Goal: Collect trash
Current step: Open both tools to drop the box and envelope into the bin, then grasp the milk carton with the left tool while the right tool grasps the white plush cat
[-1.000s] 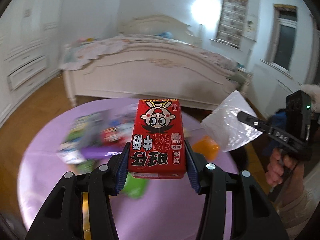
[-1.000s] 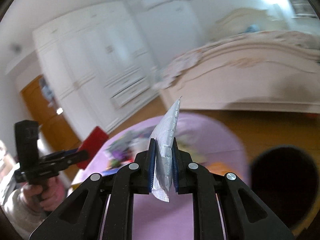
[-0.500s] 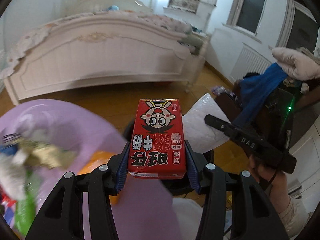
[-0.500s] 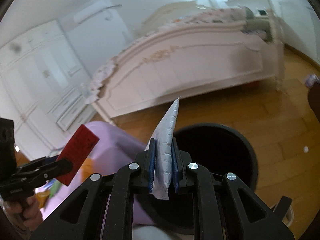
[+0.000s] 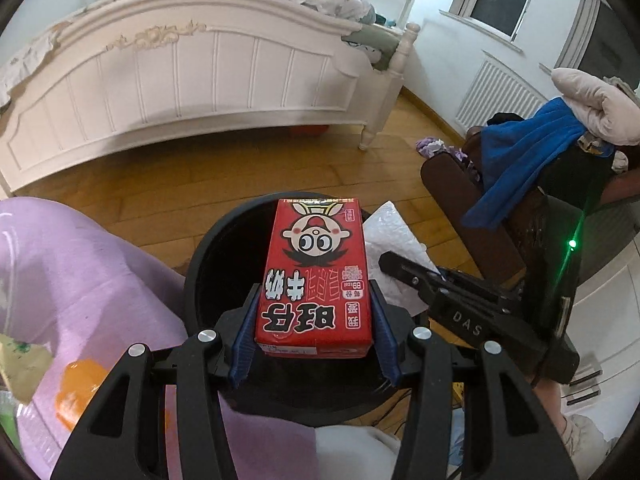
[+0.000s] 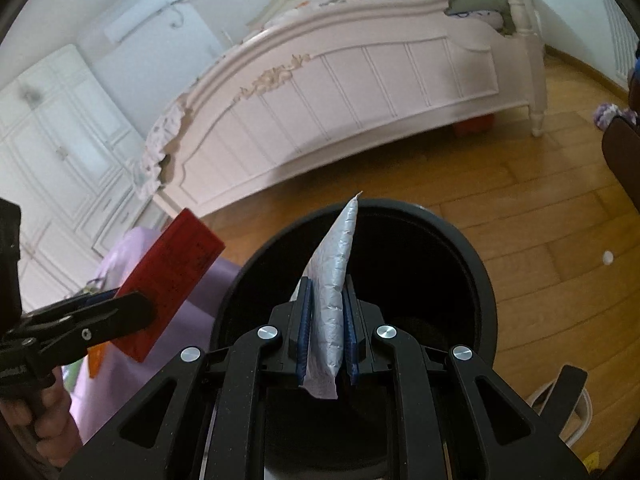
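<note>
A red drink carton (image 5: 316,276) printed with a cartoon face is clamped by its lower sides between the blue pads of the left gripper (image 5: 314,332). It is held directly above the open mouth of a round black trash bin (image 5: 200,276), most likely so that letting go would drop it straight in. In the right wrist view the same carton sits to the left of the bin, over its near-left edge, tilted.

A crumpled silvery-white wrapper (image 6: 332,300) is pinched flat between the narrow-set pads of the right gripper (image 6: 326,340). It stands on edge, its pointed tip reaching toward the bin's far rim, and it too hangs above the bin's opening. In the left wrist view the wrapper shows just right of the carton, over the bin's right side.

Counted: two grippers, each holding one piece of trash; one carton, one wrapper, one bin. The bin's interior is dark, so its contents cannot be made out.

Left of the bin lies a lilac-covered surface (image 5: 80,280) with an orange scrap (image 5: 76,392) and a yellowish wrapper (image 5: 20,364) on it. Beyond the bin, across wooden floor (image 5: 160,184), stands one white bed (image 5: 180,72). Right of the bin is a dark chair (image 5: 472,208) draped with blue cloth (image 5: 528,152).
</note>
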{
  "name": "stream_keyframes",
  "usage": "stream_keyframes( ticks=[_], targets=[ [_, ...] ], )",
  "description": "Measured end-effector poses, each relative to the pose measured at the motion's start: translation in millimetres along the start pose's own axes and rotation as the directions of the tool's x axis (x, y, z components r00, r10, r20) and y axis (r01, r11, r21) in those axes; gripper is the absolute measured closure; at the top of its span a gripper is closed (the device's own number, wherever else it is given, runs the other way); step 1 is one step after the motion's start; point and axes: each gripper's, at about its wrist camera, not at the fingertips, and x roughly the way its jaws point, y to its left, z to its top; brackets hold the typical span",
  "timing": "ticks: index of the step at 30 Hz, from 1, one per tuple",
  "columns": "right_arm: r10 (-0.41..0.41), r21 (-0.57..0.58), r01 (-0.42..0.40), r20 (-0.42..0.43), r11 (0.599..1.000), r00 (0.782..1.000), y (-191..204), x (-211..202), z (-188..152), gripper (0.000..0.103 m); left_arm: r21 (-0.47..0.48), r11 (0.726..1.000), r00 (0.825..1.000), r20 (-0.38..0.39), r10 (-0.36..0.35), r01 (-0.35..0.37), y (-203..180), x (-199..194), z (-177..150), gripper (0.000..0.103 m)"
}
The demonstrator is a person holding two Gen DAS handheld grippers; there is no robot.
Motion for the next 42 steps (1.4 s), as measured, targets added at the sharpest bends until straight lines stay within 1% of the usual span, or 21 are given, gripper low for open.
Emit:
stream_keyframes(
  ticks=[2,3,4,5,7,8,9,13,15,18,20,22,26,29,33,35,36,37,39,40,42],
  targets=[
    [0.003,0.006,-0.003,-0.010,1.000,1.000,-1.2,3.3,-0.6,0.084,-0.005,1.000,1.000,-0.005,0.005,-0.005,-0.3,5.9,0.8,0.051],
    [0.006,0.008,-0.006,-0.013,1.000,1.000,-2.0,5.0,0.8,0.077,-0.009,1.000,1.000,-0.004,0.007,-0.007,0.5,6.4,0.3,0.051],
    [0.006,0.010,-0.005,-0.013,1.000,1.000,-3.0,6.4,1.5,0.068,-0.013,1.000,1.000,-0.005,0.009,-0.009,0.9,5.7,-0.9,0.051],
    [0.005,0.011,-0.005,-0.010,1.000,1.000,-3.5,6.0,1.5,0.063,-0.015,1.000,1.000,-0.007,0.010,-0.010,1.1,6.4,-1.2,0.051],
    [0.008,0.012,-0.008,-0.003,1.000,1.000,-3.1,4.4,1.3,0.051,-0.016,1.000,1.000,-0.011,0.014,-0.014,1.9,6.4,-2.3,0.045],
    [0.009,0.012,-0.009,0.000,1.000,1.000,-2.1,3.1,1.3,0.049,-0.016,1.000,1.000,-0.008,0.018,-0.018,2.0,6.4,-1.4,0.041],
    [0.010,0.012,-0.010,0.002,1.000,1.000,-1.0,2.0,1.6,0.048,-0.015,1.000,1.000,-0.004,0.021,-0.021,2.1,4.6,-1.6,0.038],
    [0.027,-0.001,-0.027,0.006,1.000,1.000,10.6,-4.0,1.5,0.040,-0.012,1.000,0.999,0.027,0.026,-0.025,2.7,-10.3,-4.0,0.032],
    [0.040,-0.016,-0.039,0.010,0.999,0.999,20.8,-7.6,1.9,0.038,-0.005,0.999,0.998,0.046,0.032,-0.032,2.9,-19.7,-6.0,0.024],
    [0.066,-0.053,-0.065,0.012,0.997,0.998,41.0,-12.2,4.2,0.035,0.005,0.998,0.995,0.084,0.062,-0.062,4.7,-39.7,-12.1,0.024],
    [0.087,-0.081,-0.086,0.009,0.993,0.996,57.2,-14.2,6.2,0.033,-0.006,0.997,0.991,0.106,0.082,-0.082,11.2,-57.0,-17.9,0.024],
    [0.113,-0.106,-0.112,0.002,0.988,0.994,73.6,-15.0,8.4,0.032,-0.036,0.994,0.986,0.126,0.108,-0.104,23.0,-75.8,-24.3,0.024],
    [0.175,-0.190,-0.177,-0.028,0.966,0.984,122.1,-12.8,13.5,0.032,-0.119,0.980,0.973,0.153,0.175,-0.158,56.3,-114.3,-36.4,0.024],
    [0.225,-0.258,-0.234,-0.066,0.937,0.972,162.5,-9.8,16.1,0.032,-0.192,0.961,0.956,0.176,0.234,-0.200,87.7,-149.5,-48.8,0.024],
    [0.274,-0.364,-0.301,-0.125,0.881,0.953,219.1,-6.6,16.0,0.032,-0.292,0.919,0.929,0.177,0.325,-0.266,136.4,-193.2,-70.2,0.024],
    [0.307,-0.402,-0.351,-0.171,0.846,0.936,248.4,-3.2,14.9,0.032,-0.354,0.885,0.910,0.168,0.379,-0.303,168.8,-216.8,-84.8,0.024],
    [0.320,-0.418,-0.371,-0.190,0.829,0.928,260.8,-1.4,14.6,0.032,-0.369,0.874,0.904,0.163,0.395,-0.316,178.3,-223.4,-88.2,0.024],
    [0.330,-0.440,-0.395,-0.219,0.806,0.918,278.3,2.0,13.5,0.032,-0.394,0.853,0.893,0.149,0.425,-0.341,195.2,-233.3,-95.5,0.024],
    [0.327,-0.472,-0.416,-0.261,0.778,0.908,301.2,8.1,11.0,0.032,-0.435,0.818,0.877,0.116,0.466,-0.377,222.6,-247.6,-106.6,0.024],
    [0.322,-0.489,-0.435,-0.300,0.756,0.898,317.9,14.8,8.6,0.032,-0.444,0.810,0.876,0.104,0.471,-0.383,234.0,-252.5,-112.7,0.024],
    [0.325,-0.501,-0.470,-0.352,0.727,0.878,335.9,22.6,3.0,0.032,-0.454,0.796,0.874,0.073,0.480,-0.400,253.7,-257.2,-118.5,0.024]
  ],
)
